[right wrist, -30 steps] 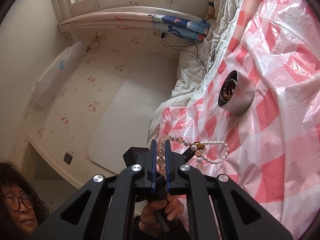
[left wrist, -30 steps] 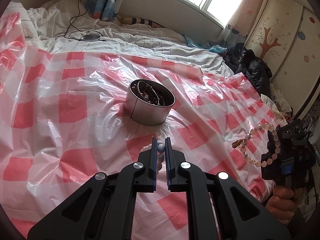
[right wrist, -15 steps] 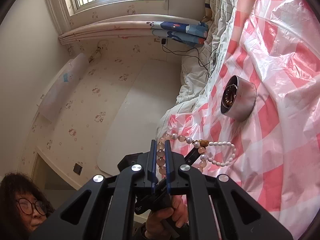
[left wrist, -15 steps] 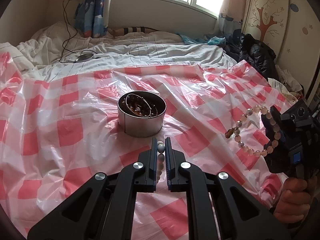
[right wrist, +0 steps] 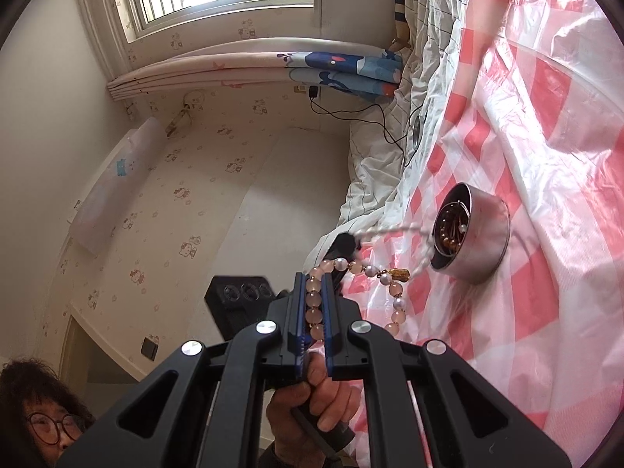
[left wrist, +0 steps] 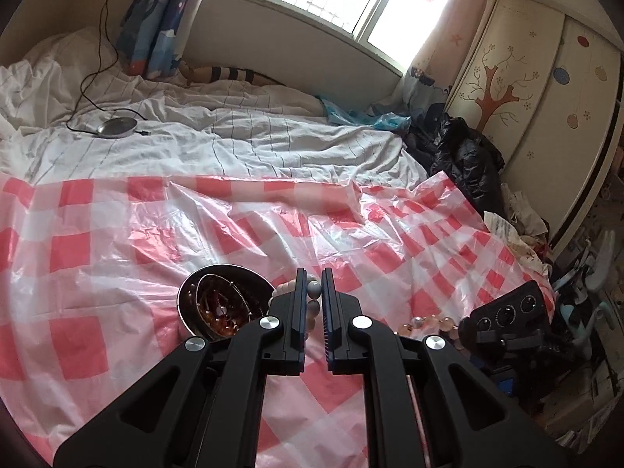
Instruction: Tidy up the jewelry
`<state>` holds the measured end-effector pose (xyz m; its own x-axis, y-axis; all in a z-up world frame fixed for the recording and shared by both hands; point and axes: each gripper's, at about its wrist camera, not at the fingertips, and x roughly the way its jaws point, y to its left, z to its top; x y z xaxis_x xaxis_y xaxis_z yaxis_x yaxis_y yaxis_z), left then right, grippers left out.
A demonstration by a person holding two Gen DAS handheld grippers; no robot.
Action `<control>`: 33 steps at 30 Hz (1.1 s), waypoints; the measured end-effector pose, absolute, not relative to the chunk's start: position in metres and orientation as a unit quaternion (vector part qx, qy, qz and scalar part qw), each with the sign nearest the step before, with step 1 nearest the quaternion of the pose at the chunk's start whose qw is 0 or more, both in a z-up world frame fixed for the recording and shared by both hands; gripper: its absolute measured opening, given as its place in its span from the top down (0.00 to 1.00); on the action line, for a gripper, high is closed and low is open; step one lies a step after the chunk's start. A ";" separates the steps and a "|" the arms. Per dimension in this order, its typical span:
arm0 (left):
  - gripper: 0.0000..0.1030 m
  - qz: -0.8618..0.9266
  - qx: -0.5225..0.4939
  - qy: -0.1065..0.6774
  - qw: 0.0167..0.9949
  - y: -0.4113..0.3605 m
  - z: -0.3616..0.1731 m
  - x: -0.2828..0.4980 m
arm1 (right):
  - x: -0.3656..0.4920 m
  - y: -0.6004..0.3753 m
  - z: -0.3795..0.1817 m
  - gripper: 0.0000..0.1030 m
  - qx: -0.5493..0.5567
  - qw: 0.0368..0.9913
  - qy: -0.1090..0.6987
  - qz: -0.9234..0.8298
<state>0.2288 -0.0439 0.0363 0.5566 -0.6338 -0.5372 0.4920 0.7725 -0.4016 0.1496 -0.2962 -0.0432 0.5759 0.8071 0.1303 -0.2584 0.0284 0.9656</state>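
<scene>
A round metal tin [left wrist: 186, 304] with amber beads and bangles inside sits on the pink-checked plastic sheet [left wrist: 117, 241]. My left gripper [left wrist: 314, 284] is shut on a pale bead bracelet [left wrist: 314, 289], just right of the tin's rim. In the right wrist view that bracelet [right wrist: 401, 230] swings as a blurred streak toward the tin [right wrist: 487, 241]. My right gripper [right wrist: 314, 280] is shut on a pink bead bracelet [right wrist: 314, 301] with a small amber charm [right wrist: 397, 274]. It is held in the air, short of the tin. Its black body [left wrist: 503, 323] shows at the lower right of the left view.
The sheet covers a bed with a rumpled white duvet [left wrist: 234, 136] behind it. On the duvet lies a round silver device [left wrist: 117, 128] with a cable. Dark clothes [left wrist: 464, 156] pile up at the right by a wardrobe. A person's hand [right wrist: 312, 394] grips the left tool's handle.
My left gripper has risen and moved forward with its bracelet, from well short of the tin to beside its rim. The right gripper drifted a little closer, its bracelet still held.
</scene>
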 end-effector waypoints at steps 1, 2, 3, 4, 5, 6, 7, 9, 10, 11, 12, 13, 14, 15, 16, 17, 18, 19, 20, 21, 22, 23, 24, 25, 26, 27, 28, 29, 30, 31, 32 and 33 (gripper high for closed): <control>0.93 -0.317 -0.100 0.359 0.872 -0.047 0.027 0.241 | 0.153 -0.296 -0.043 0.91 0.574 0.677 0.240 0.393; 0.93 -0.304 -0.091 0.380 0.869 -0.050 0.015 0.253 | 0.157 -0.295 -0.043 0.91 0.573 0.678 0.242 0.391; 0.93 -0.282 -0.080 0.396 0.870 -0.051 0.003 0.263 | 0.160 -0.294 -0.043 0.91 0.572 0.679 0.244 0.391; 0.93 -0.260 -0.075 0.409 0.871 -0.049 -0.007 0.270 | 0.166 -0.293 -0.043 0.91 0.570 0.681 0.246 0.390; 0.93 -0.242 -0.080 0.424 0.869 -0.044 -0.017 0.277 | 0.171 -0.291 -0.042 0.91 0.567 0.682 0.247 0.389; 0.92 -0.224 -0.099 0.437 0.865 -0.035 -0.024 0.282 | 0.179 -0.289 -0.041 0.91 0.564 0.685 0.249 0.387; 0.89 -0.216 -0.118 0.440 0.863 -0.027 -0.025 0.284 | 0.186 -0.287 -0.040 0.91 0.560 0.689 0.250 0.387; 0.78 -0.211 -0.135 0.428 0.869 -0.013 -0.016 0.282 | 0.202 -0.280 -0.036 0.91 0.547 0.701 0.251 0.383; 0.64 -0.204 -0.135 0.412 0.877 -0.006 -0.007 0.278 | 0.209 -0.276 -0.034 0.91 0.538 0.708 0.252 0.381; 0.52 -0.200 -0.140 0.400 0.883 0.000 -0.001 0.275 | 0.216 -0.270 -0.031 0.91 0.526 0.717 0.256 0.378; 0.50 -0.200 -0.147 0.389 0.887 0.007 0.005 0.271 | 0.225 -0.262 -0.029 0.91 0.509 0.729 0.264 0.374; 0.48 -0.199 -0.153 0.383 0.889 0.013 0.010 0.267 | 0.232 -0.254 -0.028 0.91 0.490 0.742 0.275 0.366; 0.44 -0.197 -0.156 0.382 0.889 0.018 0.012 0.265 | 0.238 -0.245 -0.028 0.89 0.463 0.760 0.291 0.352; 0.41 -0.193 -0.158 0.384 0.889 0.022 0.013 0.262 | 0.244 -0.234 -0.029 0.69 0.432 0.777 0.312 0.334; 0.36 -0.186 -0.158 0.390 0.888 0.026 0.013 0.260 | 0.251 -0.221 -0.033 0.52 0.395 0.791 0.345 0.314; 0.32 -0.181 -0.158 0.396 0.886 0.030 0.013 0.258 | 0.253 -0.215 -0.038 0.40 0.383 0.793 0.363 0.305; 0.30 -0.175 -0.157 0.404 0.884 0.032 0.011 0.255 | 0.252 -0.212 -0.043 0.40 0.381 0.791 0.371 0.302; 0.27 -0.171 -0.154 0.410 0.883 0.034 0.011 0.252 | 0.249 -0.214 -0.045 0.40 0.387 0.789 0.369 0.303; 0.25 -0.167 -0.148 0.415 0.882 0.035 0.011 0.247 | 0.244 -0.218 -0.044 0.40 0.395 0.789 0.361 0.301; 0.23 -0.162 -0.140 0.419 0.883 0.036 0.011 0.243 | 0.239 -0.224 -0.041 0.39 0.402 0.791 0.350 0.299; 0.20 -0.159 -0.130 0.421 0.884 0.035 0.012 0.236 | 0.230 -0.233 -0.037 0.39 0.414 0.792 0.335 0.299; 0.16 -0.156 -0.121 0.419 0.886 0.034 0.014 0.229 | 0.222 -0.240 -0.035 0.35 0.421 0.792 0.327 0.297; 0.15 -0.151 -0.113 0.416 0.889 0.035 0.015 0.221 | 0.213 -0.247 -0.033 0.31 0.426 0.793 0.321 0.295; 0.12 -0.143 -0.104 0.414 0.893 0.035 0.018 0.213 | 0.199 -0.255 -0.032 0.30 0.428 0.796 0.318 0.285; 0.08 -0.134 -0.094 0.412 0.896 0.035 0.019 0.205 | 0.190 -0.259 -0.029 0.30 0.426 0.801 0.318 0.276; 0.07 -0.126 -0.085 0.410 0.900 0.035 0.021 0.197 | 0.175 -0.264 -0.026 0.29 0.418 0.810 0.319 0.261; 0.07 -0.118 -0.078 0.405 0.903 0.036 0.022 0.189 | 0.162 -0.267 -0.022 0.26 0.406 0.821 0.319 0.245; 0.07 -0.113 -0.074 0.402 0.906 0.037 0.024 0.182 | 0.150 -0.267 -0.014 0.21 0.388 0.836 0.317 0.222; 0.07 -0.106 -0.071 0.398 0.909 0.038 0.025 0.173 | 0.135 -0.268 -0.007 0.16 0.364 0.855 0.310 0.200; 0.07 -0.098 -0.068 0.394 0.912 0.040 0.027 0.164 | 0.121 -0.268 0.001 0.13 0.336 0.874 0.301 0.180; 0.07 -0.085 -0.061 0.389 0.915 0.041 0.028 0.155 | 0.101 -0.266 0.009 0.09 0.286 0.902 0.290 0.144; 0.07 -0.075 -0.054 0.386 0.918 0.042 0.028 0.147 | 0.084 -0.261 0.015 0.08 0.236 0.924 0.281 0.110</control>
